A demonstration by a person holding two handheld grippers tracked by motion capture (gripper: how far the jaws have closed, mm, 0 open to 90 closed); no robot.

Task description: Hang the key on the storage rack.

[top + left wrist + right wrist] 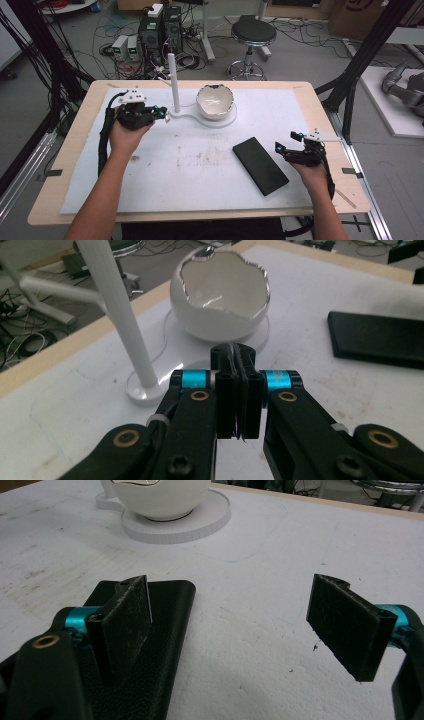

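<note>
The left gripper (166,114) hangs with jaws pressed together on nothing, just beside the white post (173,82) and near the egg-shaped white bowl (215,101); the right gripper (287,141), jaws wide apart, sits just right of the flat black case (260,165).

The egg-shaped bowl (215,102) and its stand (173,82) are white. The flat case (260,165) is black, and the table cover (200,165) is white with grey smudges.
</note>
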